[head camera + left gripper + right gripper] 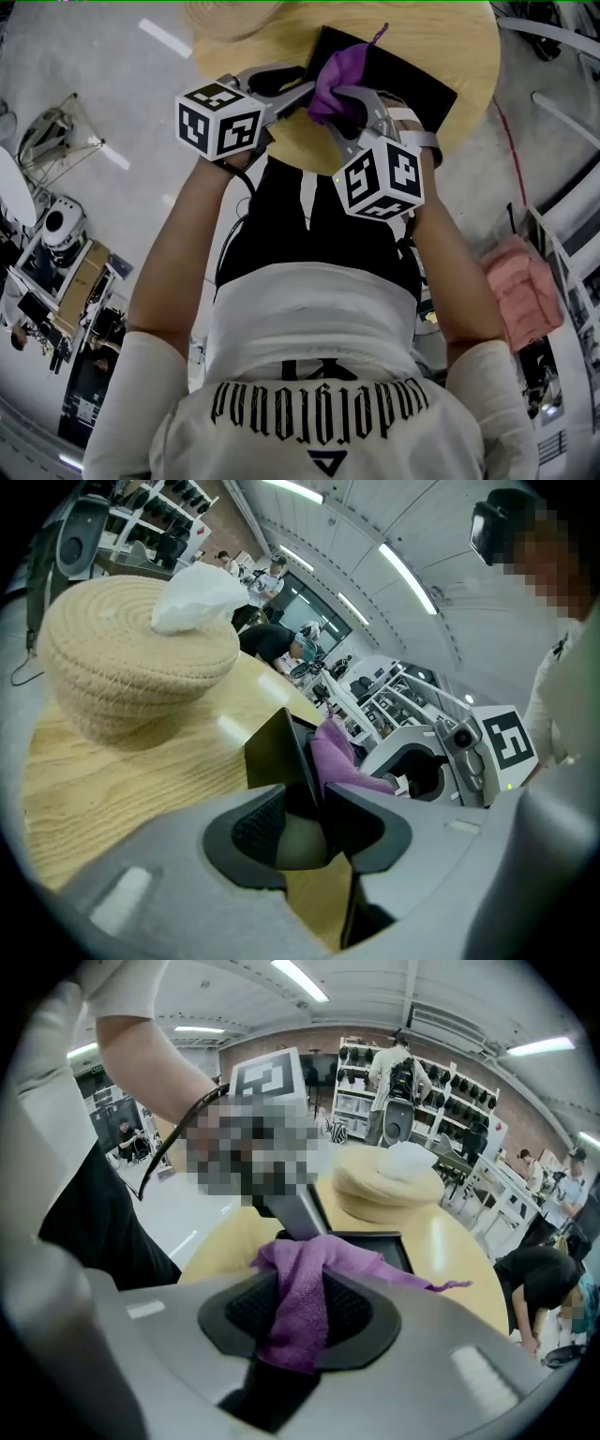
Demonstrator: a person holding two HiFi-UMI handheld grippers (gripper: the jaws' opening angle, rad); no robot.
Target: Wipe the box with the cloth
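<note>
A black box (403,80) lies on the round wooden table (450,37). In the head view my left gripper (298,82) reaches the box's left corner. The left gripper view shows the box's thin edge (281,747) standing between the jaws of my left gripper (302,832); a gap shows beside the left pad. My right gripper (339,111) is shut on a purple cloth (333,80) over the box's near-left part. In the right gripper view the cloth (300,1288) hangs bunched between the pads, with the box (375,1246) just beyond it.
A woven basket (230,14) with something white (197,592) on top stands at the far left of the table. A pink object (520,291) lies low on the right, off the table. Shelves and people fill the room behind.
</note>
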